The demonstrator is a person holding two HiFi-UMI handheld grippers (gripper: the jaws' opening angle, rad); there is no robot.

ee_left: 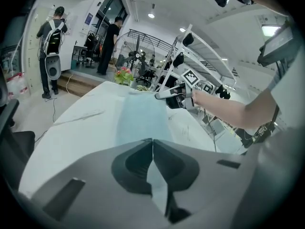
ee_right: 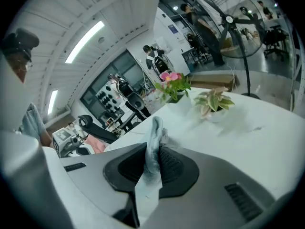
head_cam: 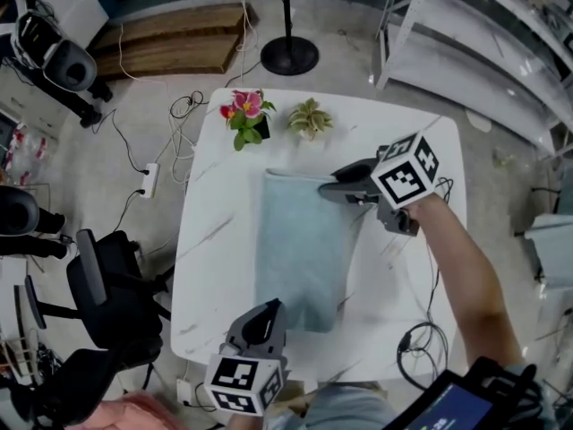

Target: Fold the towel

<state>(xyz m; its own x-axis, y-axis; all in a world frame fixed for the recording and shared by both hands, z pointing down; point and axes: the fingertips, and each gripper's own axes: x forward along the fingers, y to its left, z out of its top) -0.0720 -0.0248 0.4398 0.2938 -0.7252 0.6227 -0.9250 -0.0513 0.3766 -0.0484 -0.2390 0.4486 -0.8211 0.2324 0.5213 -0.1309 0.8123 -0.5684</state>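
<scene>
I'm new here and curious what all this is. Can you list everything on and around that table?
rectangular cloth towel: one, light blue, along the table's middle
marble-look table: one, white, centre
potted flowering plant: one, pink and green, table's far edge
small leafy potted plant: one, pale green, beside the flowers
fan stand: one, black, floor beyond table
office chair: one, black, floor left
left gripper: grey, fingers together, towel's near edge
right gripper: grey, fingers pinching towel's far edge

No legible text, label, brand or number shows in any view.
</scene>
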